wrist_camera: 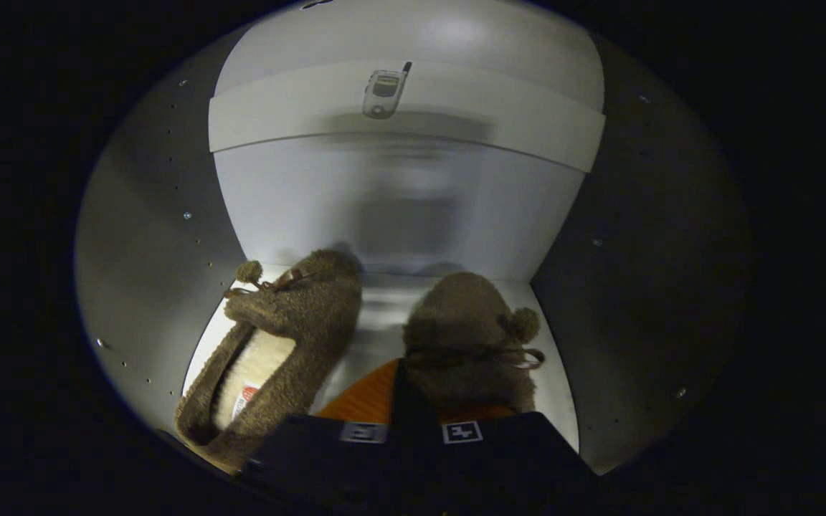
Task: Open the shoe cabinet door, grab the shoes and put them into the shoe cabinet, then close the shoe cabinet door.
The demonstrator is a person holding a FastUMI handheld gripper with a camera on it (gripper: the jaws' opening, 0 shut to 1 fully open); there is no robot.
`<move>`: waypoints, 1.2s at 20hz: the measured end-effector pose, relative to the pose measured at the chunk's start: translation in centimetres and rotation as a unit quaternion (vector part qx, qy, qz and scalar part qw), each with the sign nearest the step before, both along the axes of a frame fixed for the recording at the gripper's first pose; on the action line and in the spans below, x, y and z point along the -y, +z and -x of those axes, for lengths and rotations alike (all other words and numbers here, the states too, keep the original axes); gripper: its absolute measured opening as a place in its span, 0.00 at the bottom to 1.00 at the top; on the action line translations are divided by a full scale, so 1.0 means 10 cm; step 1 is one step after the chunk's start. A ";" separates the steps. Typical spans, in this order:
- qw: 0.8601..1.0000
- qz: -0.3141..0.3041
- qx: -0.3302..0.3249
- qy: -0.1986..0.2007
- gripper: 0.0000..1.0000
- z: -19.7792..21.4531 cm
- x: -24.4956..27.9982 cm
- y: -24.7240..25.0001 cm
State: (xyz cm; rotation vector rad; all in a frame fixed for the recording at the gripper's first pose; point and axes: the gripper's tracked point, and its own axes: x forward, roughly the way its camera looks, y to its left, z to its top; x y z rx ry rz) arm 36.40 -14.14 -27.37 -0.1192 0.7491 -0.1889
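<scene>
- The view looks into the open shoe cabinet (399, 215), a pale compartment with a back panel, two side walls dotted with small peg holes, and a floor.
- Two fuzzy brown slippers stand on the cabinet floor, toes pointing toward the back panel.
- The left slipper (277, 351) lies near the cabinet's left wall, tilted a little, its cream lining and a small label showing at the heel; a pom-pom and bow sit at its toe.
- The right slipper (467, 337) stands nearer the cabinet's right wall, apart from the left one, with its own pom-pom and ribbon bow across the top.
- A shelf (406, 107) crosses the cabinet above the slippers, and a small silver flip phone (386, 89) lies on it.
- The hand-held gripper (402, 401) reaches into the cabinet, its fingers drawn close together at the heel of the right slipper; whether they pinch the slipper's heel edge cannot be told.
</scene>
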 end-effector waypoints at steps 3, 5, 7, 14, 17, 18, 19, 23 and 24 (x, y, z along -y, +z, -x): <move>0.999 0.004 0.038 -0.005 0.25 0.19 -0.02 0.14; 0.998 -0.009 0.067 -0.014 0.37 0.34 -0.04 0.32; 0.995 -0.014 0.098 -0.012 0.48 0.54 -0.12 0.57; 0.972 -0.007 0.232 0.041 0.94 1.74 -0.57 1.69; 0.959 -0.024 0.278 0.058 1.00 2.29 -0.72 2.06; 0.954 -0.031 0.290 0.063 1.00 2.49 -0.77 2.17; 0.950 -0.035 0.302 0.068 1.00 2.70 -0.80 2.27; 0.939 -0.034 0.329 0.092 0.99 3.46 -0.87 2.57; 0.937 -0.033 0.336 0.092 0.98 3.65 -0.83 2.65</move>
